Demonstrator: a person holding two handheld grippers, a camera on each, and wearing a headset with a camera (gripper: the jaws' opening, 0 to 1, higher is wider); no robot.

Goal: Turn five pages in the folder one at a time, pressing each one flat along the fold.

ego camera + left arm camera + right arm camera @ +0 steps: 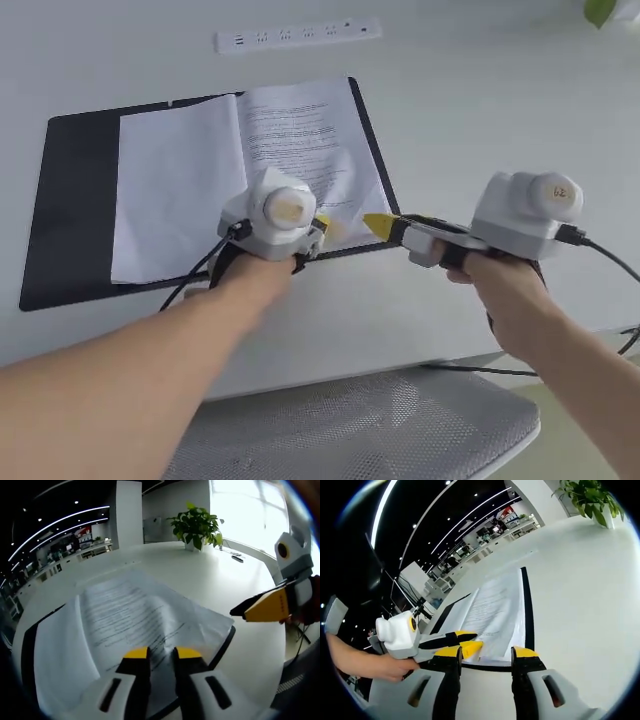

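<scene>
The folder (80, 200) lies open on the desk (480, 120); left tongs (162, 654) show a narrow gap over the right page's (300, 140) lower corner, grip unclear; right tongs (487, 652) gape wide beside the folder's edge, holding nothing.

Item: folder (60, 200), lying open on the surface (480, 130), left-hand page (175, 190) and right-hand page (300, 130) on its two halves.
Behind it: power strip (298, 36).
Far right corner: plant (197, 525).
Left tool (162, 653): over the right-hand page's near edge.
Right tool (385, 226): just right of the folder's near right corner, apart from the left tool.
Before the surface: chair (380, 420).
</scene>
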